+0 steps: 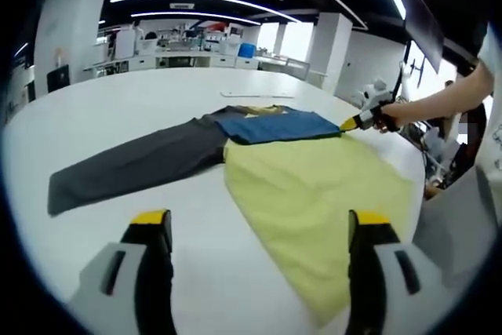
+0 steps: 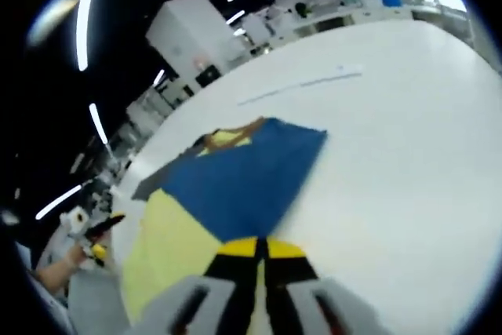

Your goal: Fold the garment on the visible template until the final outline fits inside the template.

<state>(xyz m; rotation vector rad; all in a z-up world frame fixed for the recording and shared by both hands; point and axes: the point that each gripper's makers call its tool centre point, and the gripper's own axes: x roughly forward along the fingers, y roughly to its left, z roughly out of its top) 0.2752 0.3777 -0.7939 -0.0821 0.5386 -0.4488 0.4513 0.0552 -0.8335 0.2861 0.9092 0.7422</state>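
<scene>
Currently: garment partly folded, right gripper clamped on its edge

On the white round table (image 1: pixel 141 107) lies a dark grey and blue garment (image 1: pixel 196 147), its blue panel (image 2: pixel 243 178) folded over the upper part. It overlaps the far end of a pale yellow rectangular template sheet (image 1: pixel 314 202); a grey section extends off the sheet to the left. Left gripper (image 1: pixel 259 229) hovers above the near table edge, jaws spread, holding nothing. Right gripper (image 2: pixel 261 249) has its yellow-tipped jaws pressed together on the blue edge.
</scene>
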